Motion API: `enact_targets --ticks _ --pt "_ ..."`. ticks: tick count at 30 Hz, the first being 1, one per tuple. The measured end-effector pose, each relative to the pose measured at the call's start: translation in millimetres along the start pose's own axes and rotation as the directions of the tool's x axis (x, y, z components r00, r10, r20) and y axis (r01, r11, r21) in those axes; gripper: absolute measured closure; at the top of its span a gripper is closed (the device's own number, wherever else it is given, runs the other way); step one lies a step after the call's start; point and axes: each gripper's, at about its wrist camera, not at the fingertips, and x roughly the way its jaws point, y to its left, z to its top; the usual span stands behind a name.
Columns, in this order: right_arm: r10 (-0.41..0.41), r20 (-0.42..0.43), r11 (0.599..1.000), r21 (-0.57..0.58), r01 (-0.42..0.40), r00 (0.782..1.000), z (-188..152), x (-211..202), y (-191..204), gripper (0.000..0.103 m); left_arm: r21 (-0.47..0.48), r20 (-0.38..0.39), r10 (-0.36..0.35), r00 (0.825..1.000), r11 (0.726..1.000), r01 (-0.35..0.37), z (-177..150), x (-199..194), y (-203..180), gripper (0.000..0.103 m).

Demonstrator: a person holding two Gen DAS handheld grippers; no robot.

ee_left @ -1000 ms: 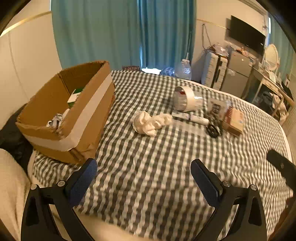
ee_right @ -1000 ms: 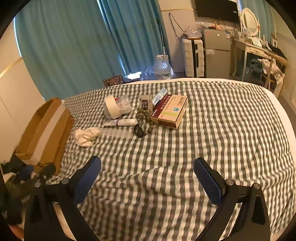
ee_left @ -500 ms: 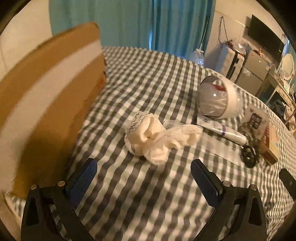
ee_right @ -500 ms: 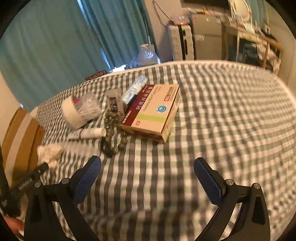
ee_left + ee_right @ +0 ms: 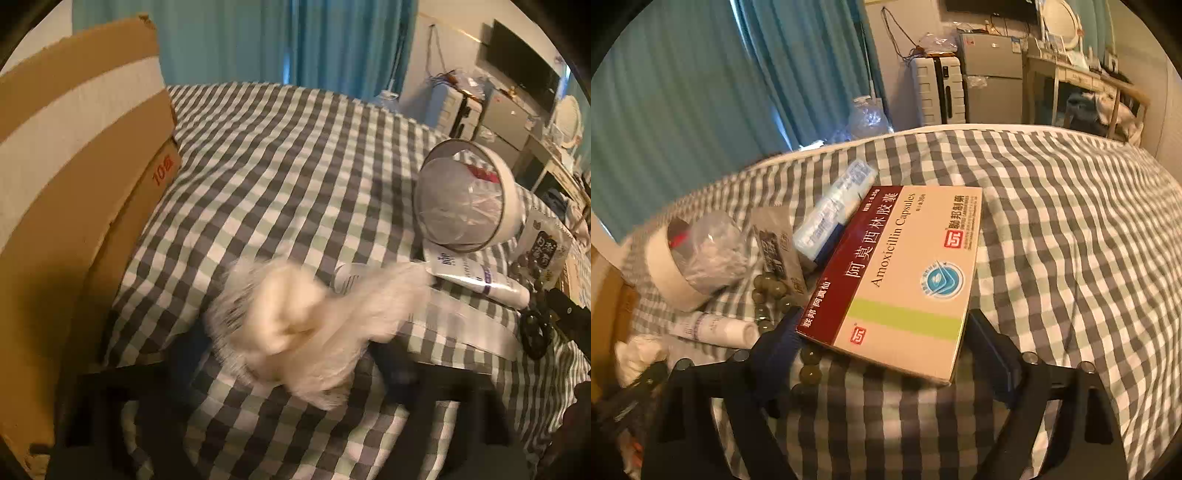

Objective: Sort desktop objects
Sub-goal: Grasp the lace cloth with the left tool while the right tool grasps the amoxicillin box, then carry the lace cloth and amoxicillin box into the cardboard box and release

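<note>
A crumpled white cloth [image 5: 295, 321], blurred, lies on the checked bedspread [image 5: 295, 166] between the fingers of my left gripper [image 5: 291, 354]. The jaws are closing and both pads press into the cloth. In the right wrist view, an amoxicillin capsule box [image 5: 905, 280] lies flat between the fingers of my right gripper [image 5: 886, 343]. Those jaws are closing too. The left fingertip [image 5: 786, 332] is at the box's near corner, and the right one stands just off its edge. The cloth [image 5: 635, 354] also shows at the lower left there.
A tall cardboard box [image 5: 74, 184] stands close on the left of the cloth. A tape roll [image 5: 465, 199], a white tube [image 5: 480, 277], a dark sachet [image 5: 779, 251], a blue-white pack [image 5: 831, 218] and a bead bracelet [image 5: 768, 295] lie between cloth and capsule box. Beyond the bed are teal curtains and a suitcase [image 5: 938, 92].
Both grippers dropped down and forward onto the bed. The left one now has the cloth, bunched up, between narrowing fingers. The right one has come around the capsule box, its fingers closer together.
</note>
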Motion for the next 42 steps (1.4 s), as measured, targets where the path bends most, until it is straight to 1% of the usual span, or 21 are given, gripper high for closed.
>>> enact_targets --ticks 1,3,4,6,8,9,14,17,19,23,28,29,30,31,35,37,38,39,40,41,42 --pt "-0.002 -0.004 1.0 0.005 0.002 1.0 0.2 -2.0 -2.4 0.017 0.007 -0.004 -0.007 1.0 1.0 0.007 0.3 -1.5 0.3 0.056" --pt "-0.002 -0.004 1.0 0.011 0.002 1.0 -0.5 -8.5 -7.4 0.018 0.013 -0.026 -0.034 0.999 0.999 0.034 1.8 -5.1 1.1 0.069" --pt "-0.003 -0.004 1.0 0.016 0.003 1.0 -1.5 -12.7 -9.1 0.018 0.012 -0.031 -0.044 0.999 0.999 0.044 1.9 -7.6 1.5 0.073" --pt "-0.003 -0.026 1.0 0.024 0.004 1.0 -5.5 -21.2 -11.5 0.018 0.003 -0.037 -0.068 0.997 0.998 0.068 -0.4 -17.1 2.1 0.073" --pt "-0.01 -0.078 1.0 0.009 0.011 0.997 -10.4 -25.1 -10.6 0.018 0.001 -0.04 -0.077 0.996 0.997 0.078 -5.8 -27.1 -1.5 0.073" --pt "-0.019 -0.118 1.0 -0.009 0.018 0.993 -15.5 -28.1 -9.5 0.018 0.011 -0.042 -0.077 0.996 0.997 0.077 -11.3 -35.3 -4.7 0.073" --pt "0.003 -0.219 1.0 -0.028 -0.01 0.976 -39.3 -47.7 -11.6 0.018 0.017 -0.06 -0.121 0.991 0.992 0.122 -47.5 -70.6 -23.6 0.073" --pt "0.035 -0.232 0.999 -0.029 -0.042 0.972 -48.3 -70.5 -9.5 0.018 0.019 -0.078 -0.133 0.988 0.991 0.135 -69.5 -87.9 -28.4 0.073" --pt "0.048 -0.242 0.996 -0.063 -0.065 0.969 -54.8 -87.2 -5.4 0.018 0.024 -0.086 -0.135 0.987 0.99 0.137 -81.3 -98.3 -31.4 0.073" --pt "0.125 -0.21 0.986 -0.082 -0.145 0.97 -56.6 -119.8 -4.3 0.018 0.045 -0.086 -0.132 0.987 0.99 0.136 -97.2 -121.9 -35.9 0.073" --pt "0.113 -0.259 0.98 -0.129 -0.151 0.959 -66.2 -128.9 8.2 0.019 0.033 -0.065 -0.112 0.992 0.993 0.114 -99.6 -148.0 -31.8 0.073" --pt "0.114 -0.251 0.98 -0.128 -0.149 0.961 -65.4 -131.2 7.1 0.021 0.034 -0.054 -0.107 0.993 0.994 0.109 -100.2 -155.1 -31.2 0.073" --pt "0.129 -0.236 0.98 -0.119 -0.16 0.963 -66.6 -137.8 5.7 0.042 0.035 -0.044 -0.108 0.993 0.993 0.11 -99.4 -161.5 -30.4 0.073" --pt "0.143 -0.23 0.979 -0.109 -0.172 0.963 -65.5 -141.4 3.5 0.049 0.038 -0.035 -0.106 0.994 0.994 0.107 -98.5 -165.6 -30.4 0.073" --pt "0.137 -0.234 0.979 -0.114 -0.167 0.962 -66.5 -147.6 2.5 0.05 0.011 -0.015 -0.107 0.994 0.994 0.107 -94.6 -179.7 -25.1 0.073" --pt "0.137 -0.256 0.98 -0.105 -0.169 0.957 -65.6 -142.5 0.8 0.05 -0.006 -0.016 -0.111 0.994 0.994 0.111 -94.5 -182.9 -22.4 0.073" --pt "0.134 -0.267 0.982 -0.095 -0.164 0.954 -65.2 -140.9 -1.5 0.046 -0.006 -0.017 -0.109 0.994 0.994 0.109 -95.4 -183.8 -21.8 0.073" --pt "0.12 -0.277 0.986 -0.08 -0.148 0.953 -65.5 -138.7 -4.4 0.029 -0.003 -0.017 -0.106 0.994 0.994 0.106 -96.5 -184.0 -21.6 0.073" --pt "0.11 -0.28 0.989 -0.067 -0.134 0.954 -64.8 -136.9 -7.5 0.02 -0.001 -0.018 -0.106 0.994 0.994 0.106 -97.7 -184.2 -21.4 0.073" --pt "0.11 -0.277 0.99 -0.051 -0.128 0.954 -64.5 -137.3 -12.0 0.015 0.0 -0.019 -0.104 0.994 0.995 0.104 -98.7 -184.0 -21.4 0.073" --pt "0.126 -0.279 0.99 -0.026 -0.139 0.952 -63.7 -136.7 -16.8 0.015 0.0 -0.022 -0.102 0.994 0.995 0.102 -100.2 -183.3 -20.9 0.073"
